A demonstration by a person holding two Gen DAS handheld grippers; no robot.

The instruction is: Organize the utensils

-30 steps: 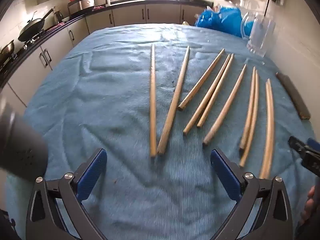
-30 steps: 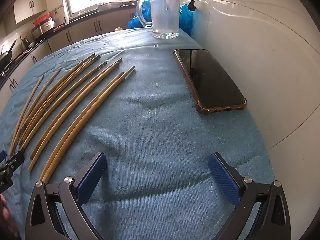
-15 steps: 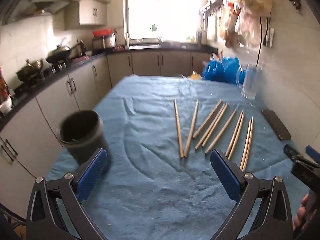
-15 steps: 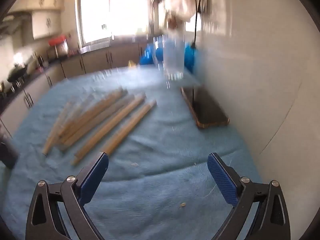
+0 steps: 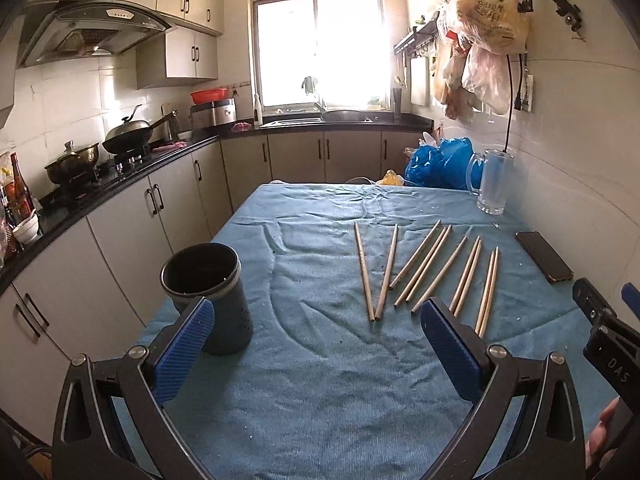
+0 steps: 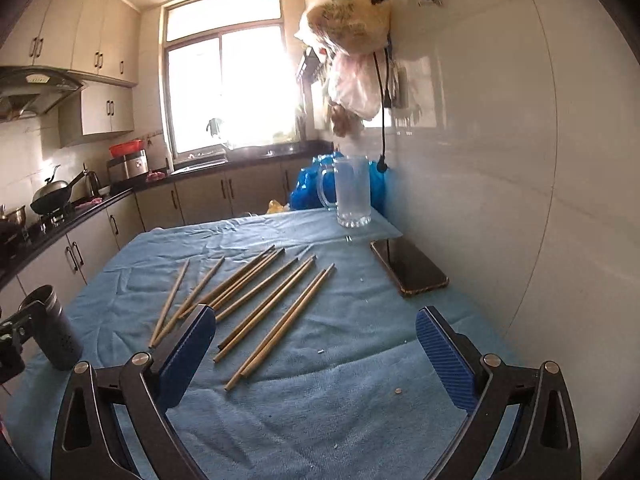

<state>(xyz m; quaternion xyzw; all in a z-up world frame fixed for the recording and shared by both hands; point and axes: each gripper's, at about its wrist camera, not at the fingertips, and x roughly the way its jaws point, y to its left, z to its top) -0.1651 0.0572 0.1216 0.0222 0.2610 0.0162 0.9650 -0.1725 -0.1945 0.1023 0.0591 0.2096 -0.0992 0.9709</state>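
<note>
Kitchen cabinets and a bright window point(image 5: 316, 48) fill the upper part of both views, with a wok point(image 5: 128, 136) on the stove at left centre of the left-wrist view. Below them a table under a blue cloth point(image 5: 320, 380) takes up the lower half of each frame.

Nine chopsticks point(image 5: 424, 276) lie flat on the cloth, fanned side by side at right of centre in the left-wrist view; in the right-wrist view they lie at centre left point(image 6: 256, 304). None is in either claw.

A dark holder point(image 5: 212, 296) stands upright at lower left of the left-wrist view, well apart from the chopsticks; its mouth faces up. In the right-wrist view it stands at the far left edge point(image 6: 56, 336).

A phone point(image 5: 544, 256) lies flat at the right of the left-wrist view, near the white wall, just beyond the chopsticks. A glass mug point(image 5: 492, 184) stands upright above it in the frame, with blue bags point(image 5: 436, 164) beside it.

Left claw point(image 5: 316, 356) hangs above the cloth at the bottom of its frame, jaws spread wide and empty. Right claw point(image 6: 316, 356) is likewise wide open and empty, low in its frame; part of it shows at the right edge of the left-wrist view point(image 5: 608, 344).
</note>
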